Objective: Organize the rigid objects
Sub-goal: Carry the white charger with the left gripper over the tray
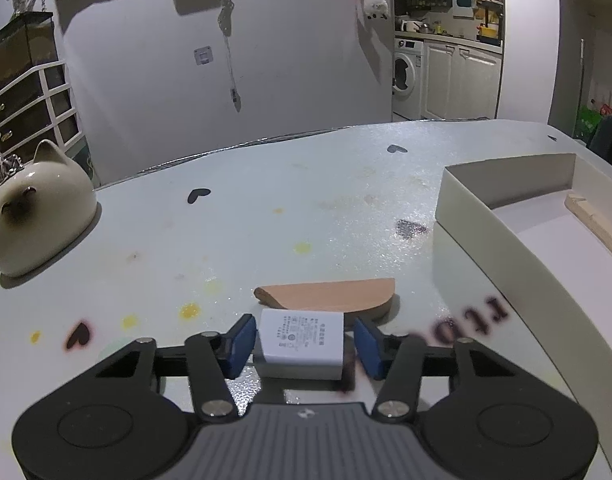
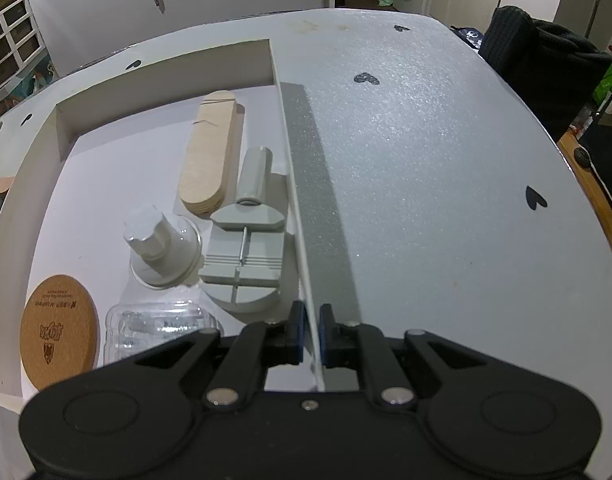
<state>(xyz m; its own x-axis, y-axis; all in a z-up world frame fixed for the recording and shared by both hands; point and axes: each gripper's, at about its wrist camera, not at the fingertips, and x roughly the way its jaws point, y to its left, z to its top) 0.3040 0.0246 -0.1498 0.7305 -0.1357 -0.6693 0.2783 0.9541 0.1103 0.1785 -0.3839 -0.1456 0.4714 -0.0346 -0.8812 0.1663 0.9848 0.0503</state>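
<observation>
Between the blue pads of my left hand-held gripper (image 1: pixel 303 344) sits the white power adapter (image 1: pixel 301 338), resting on the desk (image 1: pixel 306 208). No earlier picture is to hand, so I report position only: the left pad appears to touch the adapter's side, while a narrow gap shows at the right pad. I judge the grasp as not yet secured. The adapter lies directly ahead, centred in the opening, its printed label face turned up toward my camera. It is a compact, rounded-corner block, somewhat wider across the opening than it is deep.

Just beyond the adapter lies a flat wooden half-round piece (image 1: pixel 330 294), close behind it and possibly touching. Its long axis runs crosswise to the fingers. Ahead and to the right stands the white box (image 1: pixel 466 232), the likely destination. A ceramic cat figure (image 1: pixel 33 216) sits well apart, ahead on the left.

My right hand-held gripper (image 2: pixel 310 328) is closed on the box's thin side wall (image 2: pixel 293 160), steadying it. Inside the box, left of that wall, lie a long wooden piece (image 2: pixel 209 160), a grey tool (image 2: pixel 245 256), a white bottle (image 2: pixel 157 244), a clear plastic case (image 2: pixel 161 328) and a cork coaster (image 2: pixel 57 328).

The left hand is the nearer one to the adapter.
</observation>
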